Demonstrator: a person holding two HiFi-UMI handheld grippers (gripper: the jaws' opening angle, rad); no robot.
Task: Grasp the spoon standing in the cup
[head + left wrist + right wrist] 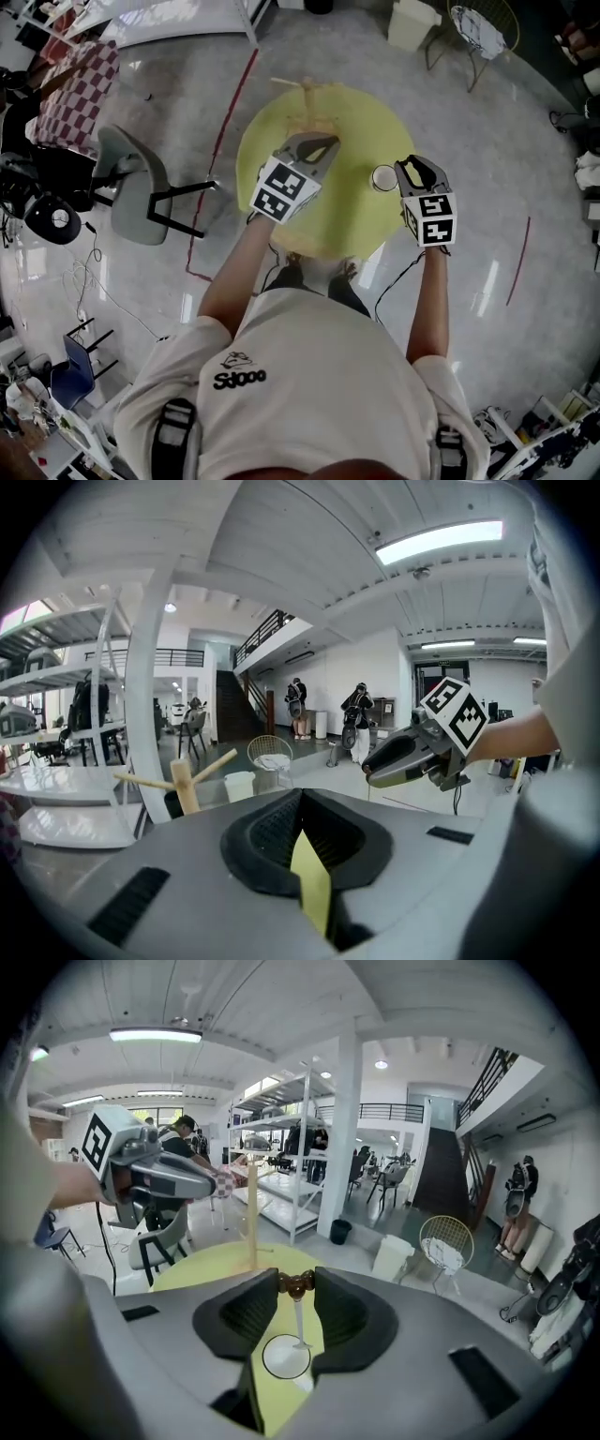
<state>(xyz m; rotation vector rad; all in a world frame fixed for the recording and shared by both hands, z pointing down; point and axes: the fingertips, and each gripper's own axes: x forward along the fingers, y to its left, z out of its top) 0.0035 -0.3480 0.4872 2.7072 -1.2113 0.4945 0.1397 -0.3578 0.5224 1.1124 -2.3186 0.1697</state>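
Spoon [299,1320] top pinched in right gripper [296,1282] — cup [382,178] near table [349,117] edge; left gripper [300,799] clenched empty

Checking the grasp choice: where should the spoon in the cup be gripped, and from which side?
By the brown knob topping the spoon, coming from above the cup: it stands near upright, and the knob is wider than the thin white stem.

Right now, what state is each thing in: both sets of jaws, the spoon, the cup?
left gripper: jaws shut, empty.
right gripper: jaws shut on spoon, at its brown top.
spoon: upright, lower end over the mouth of cup.
cup: upright on table.
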